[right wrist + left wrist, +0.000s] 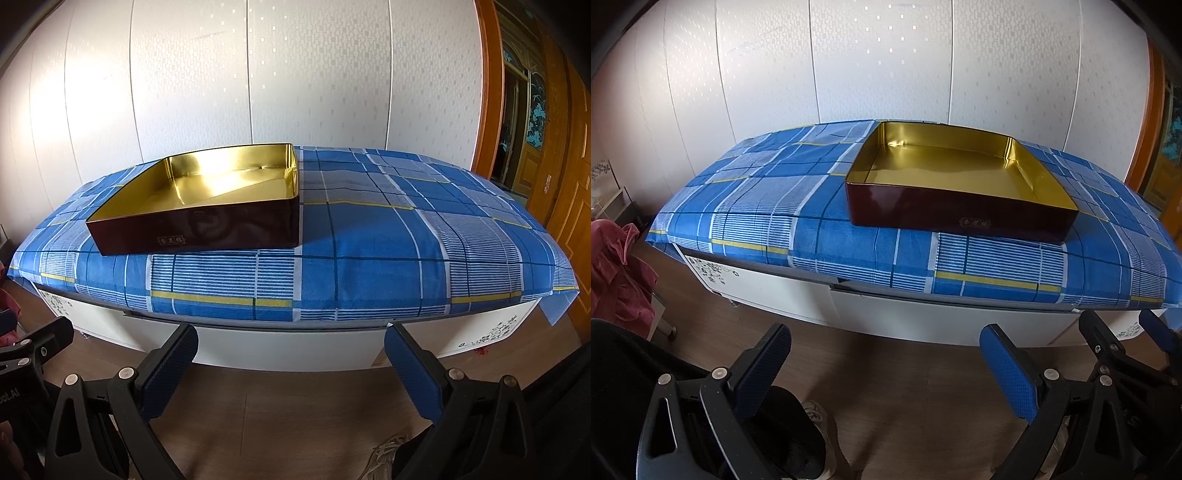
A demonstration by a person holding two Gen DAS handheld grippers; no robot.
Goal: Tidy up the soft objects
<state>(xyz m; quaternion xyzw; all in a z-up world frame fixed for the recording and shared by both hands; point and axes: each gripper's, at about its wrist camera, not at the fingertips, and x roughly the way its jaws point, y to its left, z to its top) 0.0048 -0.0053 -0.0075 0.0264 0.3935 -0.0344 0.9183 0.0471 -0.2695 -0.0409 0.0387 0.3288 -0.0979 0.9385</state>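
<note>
A shallow square tin (960, 210) (199, 229), dark red outside and gold inside, sits empty on a blue plaid cloth (812, 236) (388, 254) that covers a low white cabinet. My left gripper (886, 365) hangs open over the wooden floor, in front of and below the cabinet. My right gripper (291, 365) is open too, at about the same height, with nothing between its fingers. It also shows at the right edge of the left wrist view (1126, 339). No soft object lies on the cloth or in the tin.
A crumpled red cloth (617, 273) lies on something low at the far left. The white cabinet front (905, 317) (288, 347) stands close ahead. A wooden door (554, 177) is at the right. A shoe (820, 417) (388, 458) shows on the floor below.
</note>
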